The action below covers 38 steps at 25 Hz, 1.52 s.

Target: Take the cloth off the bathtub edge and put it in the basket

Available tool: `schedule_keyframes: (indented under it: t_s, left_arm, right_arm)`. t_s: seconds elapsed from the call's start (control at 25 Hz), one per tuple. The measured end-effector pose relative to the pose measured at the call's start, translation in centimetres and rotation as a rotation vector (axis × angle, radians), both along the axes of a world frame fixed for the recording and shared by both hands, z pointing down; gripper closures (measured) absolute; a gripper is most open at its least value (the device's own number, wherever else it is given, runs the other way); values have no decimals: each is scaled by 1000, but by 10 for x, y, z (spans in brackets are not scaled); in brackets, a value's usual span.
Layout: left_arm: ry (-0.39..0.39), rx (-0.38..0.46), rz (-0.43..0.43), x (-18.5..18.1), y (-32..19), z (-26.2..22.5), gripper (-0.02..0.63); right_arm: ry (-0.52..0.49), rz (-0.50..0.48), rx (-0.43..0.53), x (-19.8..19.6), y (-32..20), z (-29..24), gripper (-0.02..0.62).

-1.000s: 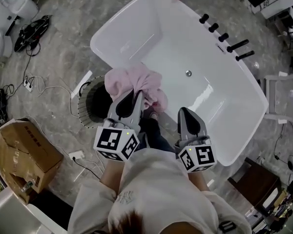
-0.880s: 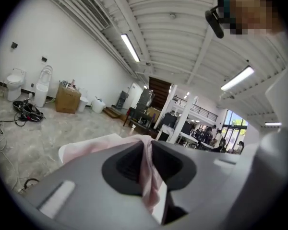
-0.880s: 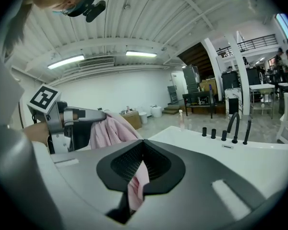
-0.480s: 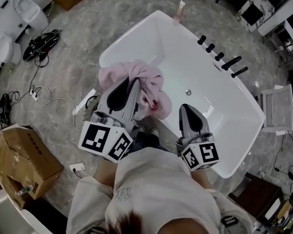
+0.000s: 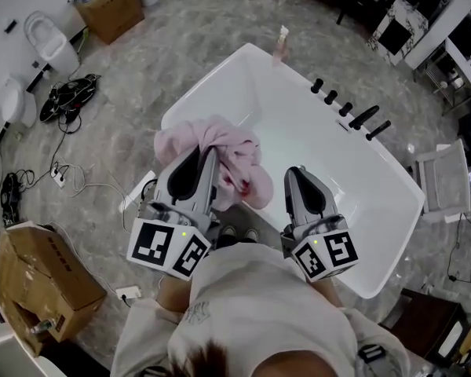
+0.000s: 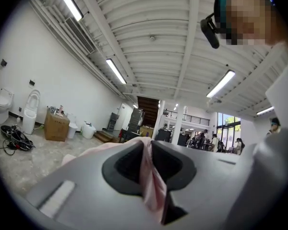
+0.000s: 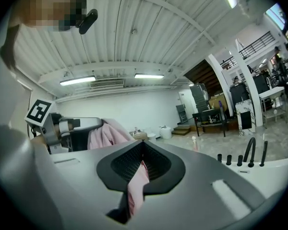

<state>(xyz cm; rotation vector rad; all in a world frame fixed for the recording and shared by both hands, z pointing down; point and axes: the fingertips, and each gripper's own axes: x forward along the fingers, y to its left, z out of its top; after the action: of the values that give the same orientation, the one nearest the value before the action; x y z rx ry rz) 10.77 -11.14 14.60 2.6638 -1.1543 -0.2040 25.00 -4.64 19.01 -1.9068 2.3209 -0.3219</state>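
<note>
The pink cloth [image 5: 229,157] hangs bunched in the air above the near rim of the white bathtub [image 5: 337,159]. My left gripper [image 5: 209,151] is shut on one part of it, and pink fabric [image 6: 151,183] shows pinched between its jaws. My right gripper [image 5: 292,173] is shut on another part [image 7: 136,186], with the left gripper [image 7: 62,126] and more cloth beside it in the right gripper view. Both grippers point level. The dark round basket [image 5: 144,197] on the floor is mostly hidden under my left gripper.
Black taps [image 5: 345,108] and a small bottle [image 5: 282,42] stand on the tub's far rim. Cardboard boxes [image 5: 39,265] [image 5: 114,6], toilets [image 5: 47,31], cables [image 5: 67,93] and a power strip lie on the floor at left. A white stand [image 5: 443,179] is at right.
Both grippers have risen with the pink cloth, lifting it off the tub edge. The basket, plain to see a second ago, is now mostly covered by the left gripper.
</note>
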Motion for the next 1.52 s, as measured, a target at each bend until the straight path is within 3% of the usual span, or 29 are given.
schedule_keyframes:
  t_s: [0.52, 0.96, 1.24, 1.52]
  left_arm:
    - [-23, 15, -22, -2, -6, 1, 509]
    - [-41, 55, -105, -6, -11, -5, 509]
    - [-39, 64, -197, -12, -6, -1, 509]
    - [-43, 62, -337, -49, 1, 1, 509]
  right_arm:
    - [-14, -9, -12, -1, -10, 10, 595]
    - [-39, -55, -34, 6, -10, 22, 595]
    - [-33, -113, -44, 11, -2, 32, 595]
    - [-35, -211, -62, -7, 3, 41, 595]
